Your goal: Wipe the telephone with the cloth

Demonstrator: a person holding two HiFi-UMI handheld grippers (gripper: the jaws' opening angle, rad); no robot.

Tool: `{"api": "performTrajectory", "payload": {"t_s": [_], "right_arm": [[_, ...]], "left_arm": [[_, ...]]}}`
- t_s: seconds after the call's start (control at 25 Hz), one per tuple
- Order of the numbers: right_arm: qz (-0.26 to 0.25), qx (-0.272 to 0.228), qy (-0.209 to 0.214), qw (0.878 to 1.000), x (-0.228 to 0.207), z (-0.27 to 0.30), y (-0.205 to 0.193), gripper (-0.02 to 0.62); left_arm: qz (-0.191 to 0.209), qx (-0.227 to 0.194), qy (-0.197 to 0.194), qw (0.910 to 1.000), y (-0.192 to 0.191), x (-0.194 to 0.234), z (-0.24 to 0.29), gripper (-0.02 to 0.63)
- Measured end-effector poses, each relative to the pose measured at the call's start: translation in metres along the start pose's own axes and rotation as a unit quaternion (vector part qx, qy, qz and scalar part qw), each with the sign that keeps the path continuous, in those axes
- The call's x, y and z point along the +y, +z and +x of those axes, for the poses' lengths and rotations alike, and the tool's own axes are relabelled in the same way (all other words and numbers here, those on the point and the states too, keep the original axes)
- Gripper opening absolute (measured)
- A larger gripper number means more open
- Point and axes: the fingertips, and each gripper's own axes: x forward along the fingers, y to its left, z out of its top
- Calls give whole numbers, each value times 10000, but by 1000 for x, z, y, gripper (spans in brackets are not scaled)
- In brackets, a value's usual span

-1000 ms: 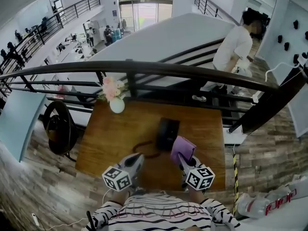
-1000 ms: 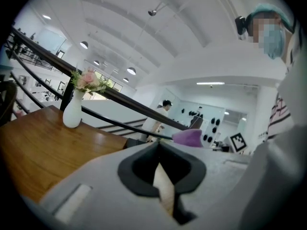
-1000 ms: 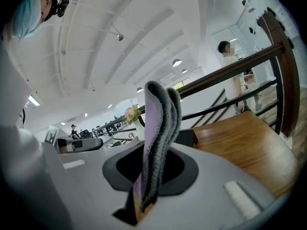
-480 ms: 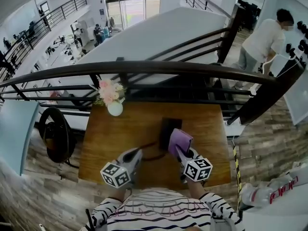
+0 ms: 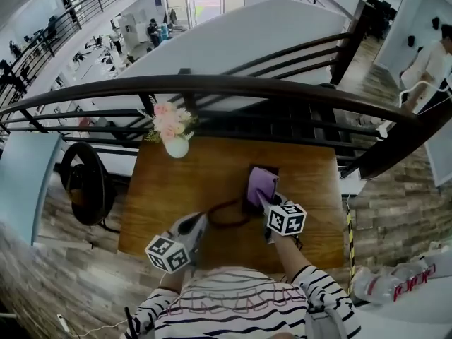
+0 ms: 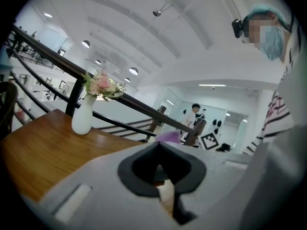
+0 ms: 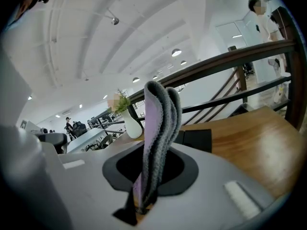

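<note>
Currently, the count is two grippers, one cloth, one telephone, one cord and one vase on one wooden worktop (image 5: 205, 179).

Right gripper (image 5: 263, 200) is clamped on the purple cloth (image 5: 261, 184). Head view shows the cloth lying on top of the telephone near the worktop's far right and covering most of it. Left gripper (image 5: 200, 220) sits at the near edge, well apart from the telephone. Its jaws are together with nothing between them.

Only the head view shows:
- the dark cord (image 5: 222, 214) looping left from the telephone, between the two grippers
- the white vase (image 5: 176, 147) of pink flowers at the far left edge, under the black railing (image 5: 233, 87)

Only the right gripper view shows:
- the cloth folded into layers, standing up out of the jaws
- the telephone (image 7: 197, 140) as a black block just behind it, with the vase further off to the left

Left gripper view gives the vase side-on, plus a sliver of purple cloth and the right gripper's marker cube (image 6: 209, 140) past its own body. No telephone is visible there.

One other person (image 5: 432, 62) stands in the background at far right.
</note>
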Motion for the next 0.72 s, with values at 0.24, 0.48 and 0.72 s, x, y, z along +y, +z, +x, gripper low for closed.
{"api": "performTrajectory", "payload": {"t_s": [0.24, 0.48, 0.72], "right_arm": [[-23, 351, 5, 9994, -13, 58, -9, 52], [-67, 761, -231, 9968, -27, 88, -24, 52], [-44, 782, -376, 9962, -48, 81, -24, 52]], "left_arm": [[-107, -58, 405, 9991, -6, 17, -19, 2], [-178, -35, 678, 9975, -10, 24, -34, 2], [-186, 17, 652, 9977, -20, 14, -25, 2]]}}
